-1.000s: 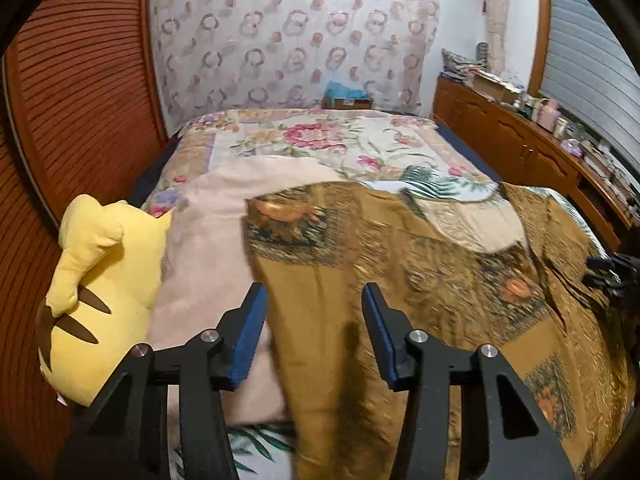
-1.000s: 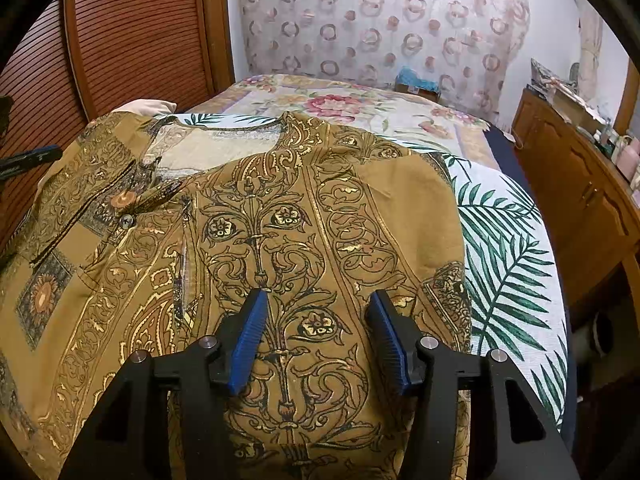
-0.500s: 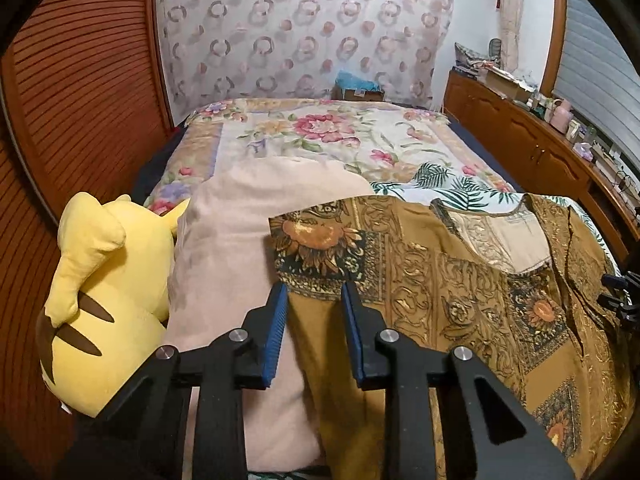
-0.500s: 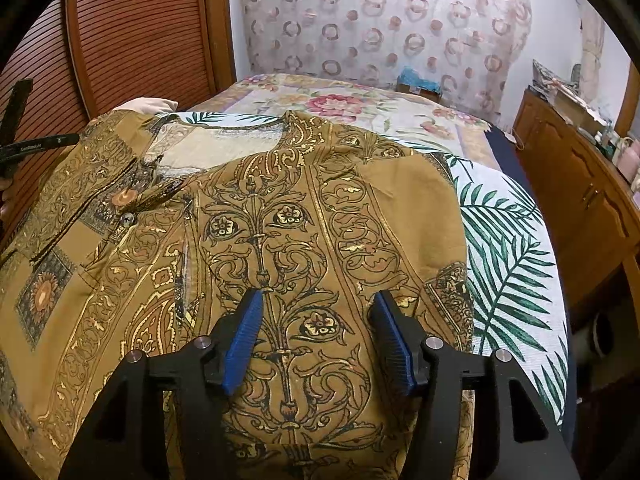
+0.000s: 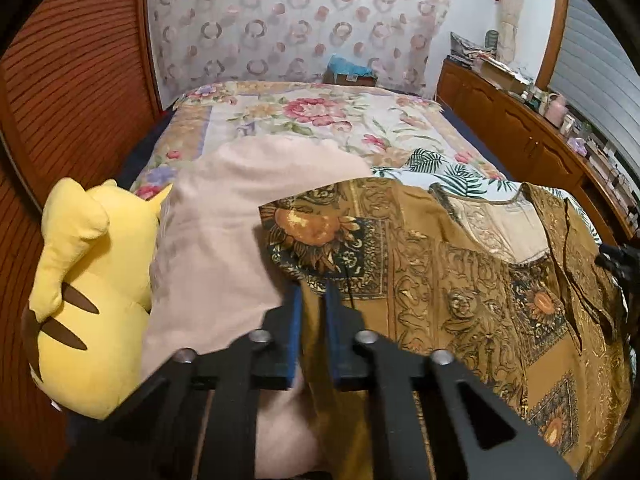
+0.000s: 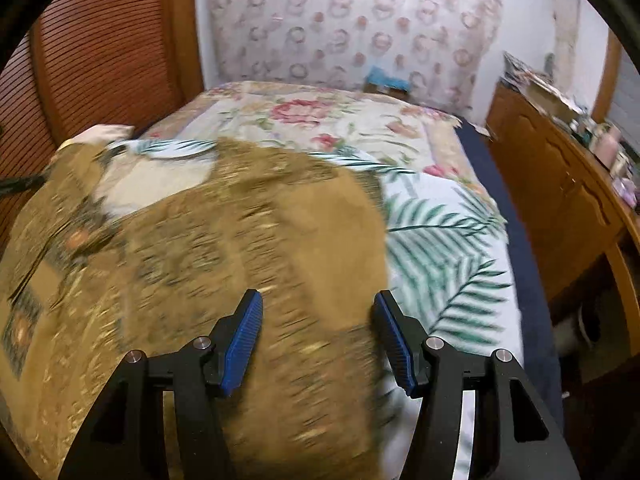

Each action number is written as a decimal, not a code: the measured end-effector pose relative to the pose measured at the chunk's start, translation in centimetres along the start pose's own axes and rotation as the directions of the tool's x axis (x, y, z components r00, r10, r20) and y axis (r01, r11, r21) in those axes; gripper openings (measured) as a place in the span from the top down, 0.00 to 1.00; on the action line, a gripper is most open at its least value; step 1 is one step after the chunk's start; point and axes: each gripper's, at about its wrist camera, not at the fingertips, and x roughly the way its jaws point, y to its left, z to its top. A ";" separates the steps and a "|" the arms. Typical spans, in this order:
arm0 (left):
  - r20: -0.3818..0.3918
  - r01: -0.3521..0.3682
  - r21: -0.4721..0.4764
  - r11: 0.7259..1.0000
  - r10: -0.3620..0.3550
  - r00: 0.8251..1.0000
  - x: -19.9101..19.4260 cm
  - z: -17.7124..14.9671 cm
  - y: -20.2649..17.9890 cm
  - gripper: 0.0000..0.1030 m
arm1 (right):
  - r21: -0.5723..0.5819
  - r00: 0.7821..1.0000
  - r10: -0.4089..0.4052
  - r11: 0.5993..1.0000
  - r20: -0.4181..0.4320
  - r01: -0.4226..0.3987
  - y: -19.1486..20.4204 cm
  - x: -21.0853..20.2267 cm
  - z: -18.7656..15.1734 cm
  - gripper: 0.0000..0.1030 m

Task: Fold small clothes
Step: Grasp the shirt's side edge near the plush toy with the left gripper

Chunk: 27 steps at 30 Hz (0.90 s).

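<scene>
The shirt [image 5: 460, 280] lies spread across the near half of the bed [image 5: 304, 116], brown and gold, collar toward the far side, its long axis running near to far. Its left sleeve drapes over a beige pillow [image 5: 224, 232], right beside a yellow plush [image 5: 84, 280].

The left hand-held gripper [image 5: 313, 320] sits at that left sleeve edge, blue pads drawn narrow with a fold of brown cloth pinched between them. It has the sleeve. The sleeve's flowered cuff lies just beyond its tips, and the body of the shirt stretches away to its right.

Over to the right hand-held gripper [image 6: 318, 320]: its fingers stand wide, nothing between them, hovering above the right flank of the shirt [image 6: 200, 260]. The shirt's right edge runs just inside its right finger, palm-print sheet [image 6: 440, 248] showing beyond. This view is smeared with motion, so whether the tips touch the cloth I cannot say.

So the left one is the nearer, already on fabric. The coming fold, I reckon, carries that sleeve rightward across the long axis, toward the shirt's middle.
</scene>
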 end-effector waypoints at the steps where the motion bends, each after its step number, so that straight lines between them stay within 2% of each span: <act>1: 0.005 0.008 0.005 1.000 -0.008 1.000 -0.2 0.0 -0.2 0.96 | 0.009 1.000 0.002 1.000 -0.016 -0.002 -0.6 0.4 0.3 0.44; 3: 0.006 -0.006 0.022 1.000 0.006 1.000 -0.6 -0.1 -0.9 0.96 | 0.037 0.999 0.022 0.999 -0.041 -0.020 -1.8 1.2 0.9 0.48; 8: 0.051 0.015 0.054 0.998 -0.018 0.999 -2.4 -0.4 -2.6 0.97 | 0.082 0.997 0.025 0.996 -0.071 -0.019 -3.1 2.8 1.9 0.48; 11: 0.100 0.016 0.074 0.997 -0.023 0.995 -3.7 -0.4 -3.6 0.97 | 0.072 0.998 -0.014 0.997 -0.068 0.019 -3.3 3.6 2.8 0.48; 16: 0.134 0.022 0.102 0.995 -0.035 0.990 -5.1 -0.2 -4.8 0.97 | 0.076 0.997 0.002 0.997 -0.080 0.005 -2.8 4.5 3.7 0.49; 17: 0.138 0.024 0.112 0.993 -0.040 0.990 -5.4 -0.2 -5.1 0.97 | 0.066 0.997 0.012 0.998 -0.082 -0.007 -2.5 4.6 3.9 0.52; 19: 0.150 0.028 0.122 0.992 -0.047 0.988 -6.0 -0.3 -5.5 0.97 | 0.021 0.996 0.034 0.999 -0.080 -0.033 -1.6 4.7 4.1 0.76; 20: 0.156 0.031 0.125 0.992 -0.050 0.986 -6.3 -0.5 -5.7 0.97 | -0.011 0.997 0.024 1.000 -0.071 -0.024 -1.2 4.5 4.0 0.80; 21: 0.162 0.035 0.126 0.991 -0.055 0.985 -6.7 -0.7 -5.9 0.97 | -0.054 0.998 0.010 0.998 -0.056 -0.013 -0.4 4.2 3.8 0.90; 23: 0.184 0.048 0.123 0.991 -0.071 0.980 -7.7 -1.3 -6.2 0.97 | -0.093 0.999 0.037 0.995 -0.034 -0.040 0.4 3.5 3.6 0.96; 27: 0.231 0.077 0.118 0.990 -0.103 0.968 -10.0 -2.6 -6.6 0.97 | -0.080 0.990 0.097 0.993 0.105 -0.088 0.9 -1.0 3.0 0.98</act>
